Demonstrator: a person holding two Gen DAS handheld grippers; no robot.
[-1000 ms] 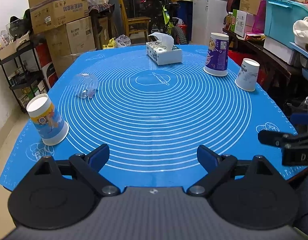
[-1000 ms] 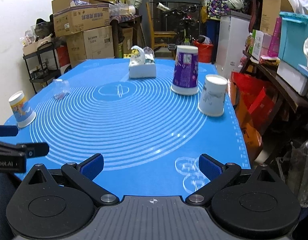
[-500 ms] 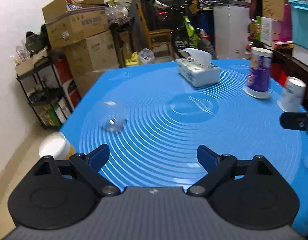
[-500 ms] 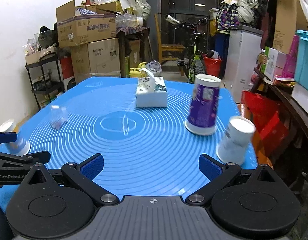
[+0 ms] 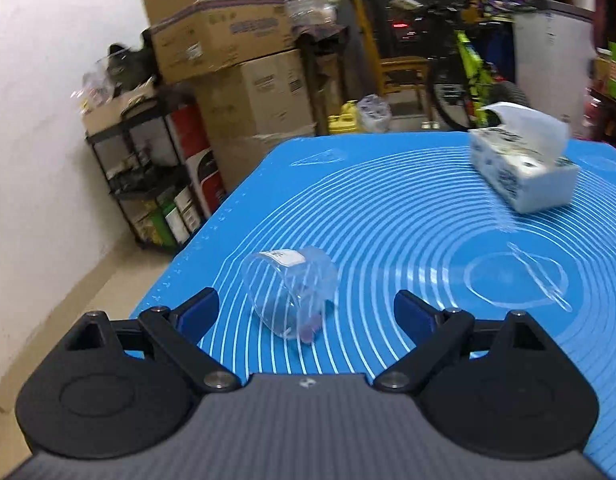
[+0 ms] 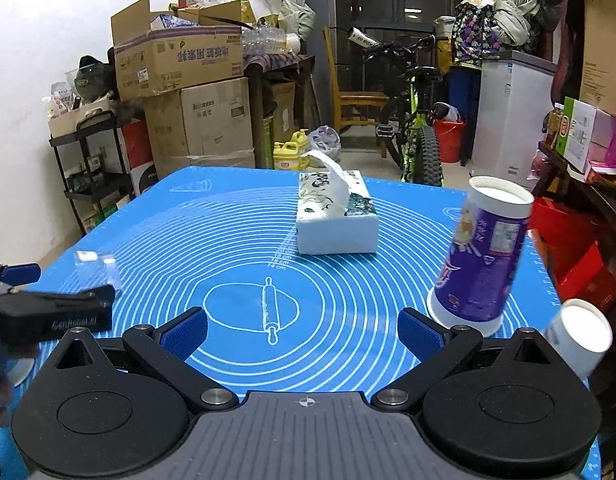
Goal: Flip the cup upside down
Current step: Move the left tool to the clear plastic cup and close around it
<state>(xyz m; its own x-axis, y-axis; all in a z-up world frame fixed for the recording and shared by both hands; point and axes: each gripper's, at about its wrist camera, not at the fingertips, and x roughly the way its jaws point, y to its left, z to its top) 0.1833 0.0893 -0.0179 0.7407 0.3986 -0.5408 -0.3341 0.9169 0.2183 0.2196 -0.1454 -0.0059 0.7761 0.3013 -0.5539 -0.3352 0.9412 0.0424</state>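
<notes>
Left hand-held gripper (image 5: pixel 306 310): fingers spread wide, nothing between the pads, low over the near left part of the bench (image 5: pixel 387 216).
Clear cup (image 5: pixel 290 290): on its side on the blue mat, just ahead of the left hand-held gripper and in line with the gap between its fingers, slightly nearer the left pad; touching neither. White label on upper wall; small dark item inside near the lower end.
Right hand-held gripper (image 6: pixel 302 330): fingers likewise apart, empty, over the near edge of the mat, well apart from the clear cup, which sits far to its left.
Purple cup (image 6: pixel 481 268): inverted, wide mouth down, ahead and right of the right hand-held gripper.
White cup (image 6: pixel 579 334): inverted, at the right edge, just beside the purple cup.
Tissue box (image 6: pixel 335 220): beyond the mat's centre, one sheet standing up.
Cardboard boxes (image 6: pixel 188 80): stacked off the bench, far left.
</notes>
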